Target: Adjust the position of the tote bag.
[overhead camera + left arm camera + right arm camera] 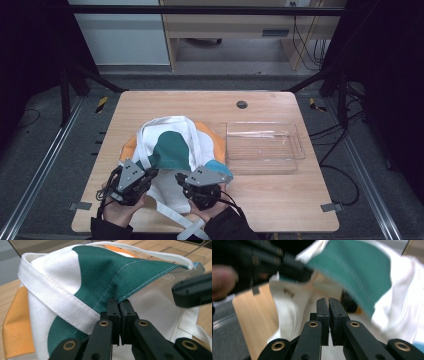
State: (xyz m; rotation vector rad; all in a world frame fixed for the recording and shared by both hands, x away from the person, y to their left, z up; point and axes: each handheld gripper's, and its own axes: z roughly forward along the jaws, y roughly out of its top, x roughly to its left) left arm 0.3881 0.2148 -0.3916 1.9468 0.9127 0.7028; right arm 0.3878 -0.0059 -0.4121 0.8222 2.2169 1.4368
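A white canvas tote bag (170,145) with green, orange and blue patches lies bunched on the wooden table (280,195). My left gripper (154,171) is shut on the stitched edge of the bag's green panel (112,270) and holds that edge lifted; its tips (118,301) pinch the cloth beside a white strap (57,298). My right gripper (179,177) hovers just right of it over the bag's white fabric. Its jaws (327,300) are pressed together with nothing visible between them. The green panel (359,272) hangs above them.
A clear plastic tray (262,147) stands right of the bag, touching or almost touching it. A dark round hole (242,104) sits near the table's far edge. White straps (187,225) trail off the near edge between the person's hands.
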